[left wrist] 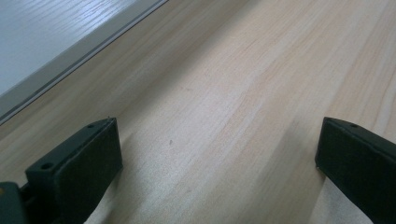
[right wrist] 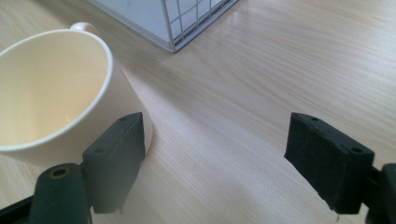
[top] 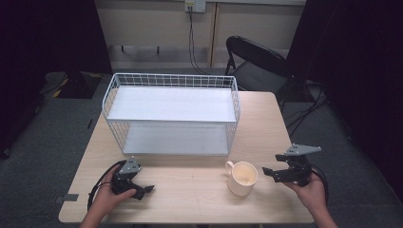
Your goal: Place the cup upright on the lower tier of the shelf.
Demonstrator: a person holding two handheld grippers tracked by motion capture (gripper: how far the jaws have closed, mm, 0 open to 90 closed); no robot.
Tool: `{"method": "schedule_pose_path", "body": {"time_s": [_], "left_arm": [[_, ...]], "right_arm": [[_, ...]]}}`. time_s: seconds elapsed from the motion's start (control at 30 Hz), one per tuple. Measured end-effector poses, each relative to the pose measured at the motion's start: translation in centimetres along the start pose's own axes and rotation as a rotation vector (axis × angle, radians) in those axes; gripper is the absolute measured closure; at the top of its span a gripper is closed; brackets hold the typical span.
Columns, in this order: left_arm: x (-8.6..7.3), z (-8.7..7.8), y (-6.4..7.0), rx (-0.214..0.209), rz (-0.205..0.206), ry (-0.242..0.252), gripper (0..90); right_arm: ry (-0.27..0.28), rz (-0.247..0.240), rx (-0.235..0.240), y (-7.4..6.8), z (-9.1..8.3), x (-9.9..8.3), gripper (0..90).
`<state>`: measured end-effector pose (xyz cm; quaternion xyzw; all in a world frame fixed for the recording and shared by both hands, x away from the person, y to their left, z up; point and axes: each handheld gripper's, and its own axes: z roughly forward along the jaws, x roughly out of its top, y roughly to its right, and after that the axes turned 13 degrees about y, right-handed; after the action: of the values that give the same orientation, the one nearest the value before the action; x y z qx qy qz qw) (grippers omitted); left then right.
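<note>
Right now my right fingers (right wrist: 217,158) are spread wide, low over the desk (top: 190,190), just right of the cream mug (top: 243,178), which stands upright near the front right corner of the white wire rack (top: 172,114). Over at the near left, my left fingers (left wrist: 219,163) are spread too, holding nothing.

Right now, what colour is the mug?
The mug is cream, inside and out; the right gripper view shows it best.
</note>
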<state>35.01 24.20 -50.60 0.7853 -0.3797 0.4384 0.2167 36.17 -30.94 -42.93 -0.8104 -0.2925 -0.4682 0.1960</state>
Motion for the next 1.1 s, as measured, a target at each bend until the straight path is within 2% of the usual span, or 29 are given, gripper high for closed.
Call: {"method": "schedule_pose_path", "body": {"time_s": [0.3, 0.73, 1.1], "left_arm": [[0.0, 0.0, 0.0, 0.001, 0.0, 0.0, 0.0], [0.0, 0.0, 0.0, 0.001, 0.0, 0.0, 0.0], [0.0, 0.0, 0.0, 0.001, 0.001, 0.0, 0.0]], "right_arm": [[0.032, -0.006, 0.023, -0.4, -0.5, 1.2, 19.5], [0.051, -0.013, 0.054, -1.4, -0.5, 2.2, 20.9], [0.061, -0.012, 0.089, -2.7, 0.7, 2.4, 23.8]]}}
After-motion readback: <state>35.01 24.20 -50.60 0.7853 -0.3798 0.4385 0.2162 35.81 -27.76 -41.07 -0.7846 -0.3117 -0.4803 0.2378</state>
